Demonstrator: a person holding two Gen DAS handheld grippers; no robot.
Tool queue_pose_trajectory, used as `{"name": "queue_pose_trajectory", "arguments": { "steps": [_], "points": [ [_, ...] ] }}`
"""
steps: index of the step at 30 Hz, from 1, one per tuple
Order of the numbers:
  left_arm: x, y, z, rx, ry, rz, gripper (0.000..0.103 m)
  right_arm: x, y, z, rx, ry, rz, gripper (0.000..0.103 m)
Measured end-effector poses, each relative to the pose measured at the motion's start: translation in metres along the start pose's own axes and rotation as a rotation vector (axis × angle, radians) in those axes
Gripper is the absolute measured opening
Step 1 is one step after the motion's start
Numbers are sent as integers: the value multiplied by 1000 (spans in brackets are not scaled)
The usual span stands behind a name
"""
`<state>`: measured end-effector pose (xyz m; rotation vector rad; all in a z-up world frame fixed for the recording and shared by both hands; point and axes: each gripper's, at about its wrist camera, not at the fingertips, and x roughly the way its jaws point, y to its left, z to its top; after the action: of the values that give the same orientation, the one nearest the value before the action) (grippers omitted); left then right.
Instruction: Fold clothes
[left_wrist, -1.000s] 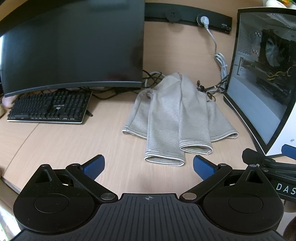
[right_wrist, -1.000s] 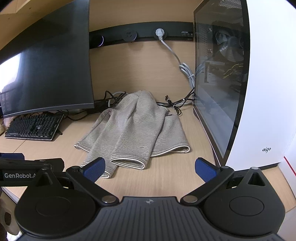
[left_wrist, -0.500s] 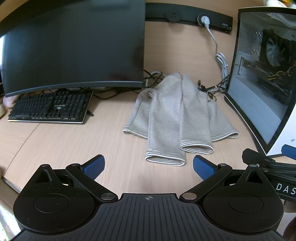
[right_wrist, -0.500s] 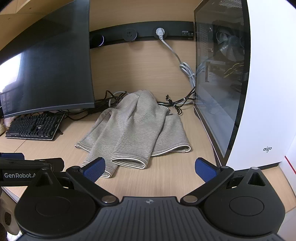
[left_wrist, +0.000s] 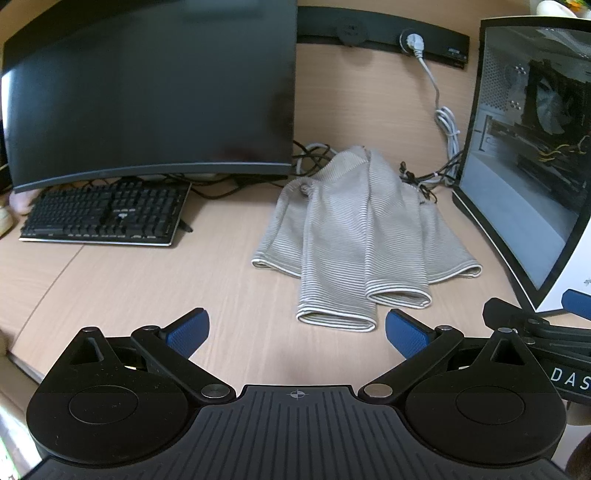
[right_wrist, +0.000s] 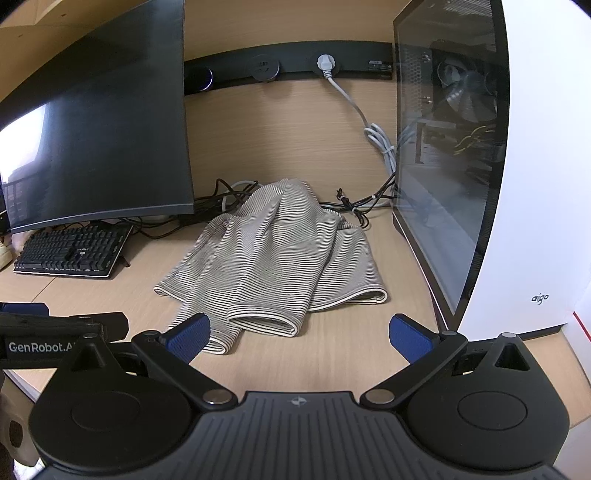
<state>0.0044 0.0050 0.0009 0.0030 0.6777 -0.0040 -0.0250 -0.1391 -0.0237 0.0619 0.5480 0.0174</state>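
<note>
A grey-and-white striped garment (left_wrist: 354, 236) lies bunched on the wooden desk (left_wrist: 147, 295), its top draped up over cables at the back and its cuffs and hem toward me. It also shows in the right wrist view (right_wrist: 273, 266). My left gripper (left_wrist: 295, 332) is open and empty, hovering in front of the nearest cuff. My right gripper (right_wrist: 299, 334) is open and empty, just in front of the garment's near edge. The right gripper's body shows at the right edge of the left wrist view (left_wrist: 535, 325).
A curved black monitor (left_wrist: 147, 96) and black keyboard (left_wrist: 107, 214) stand at the left. A white glass-sided PC case (left_wrist: 528, 177) stands close on the right. Cables (left_wrist: 432, 177) and a wall power strip (left_wrist: 384, 33) lie behind the garment.
Both grippers have crept very slightly; the garment has not moved and both grippers stay open.
</note>
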Motion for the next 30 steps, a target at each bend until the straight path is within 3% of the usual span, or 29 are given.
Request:
{"name": "queue_pose_trajectory", "arguments": {
  "steps": [30],
  "points": [
    [18, 7, 2, 16, 46, -22, 103, 14, -5, 5, -5, 41, -4, 103]
  ]
}}
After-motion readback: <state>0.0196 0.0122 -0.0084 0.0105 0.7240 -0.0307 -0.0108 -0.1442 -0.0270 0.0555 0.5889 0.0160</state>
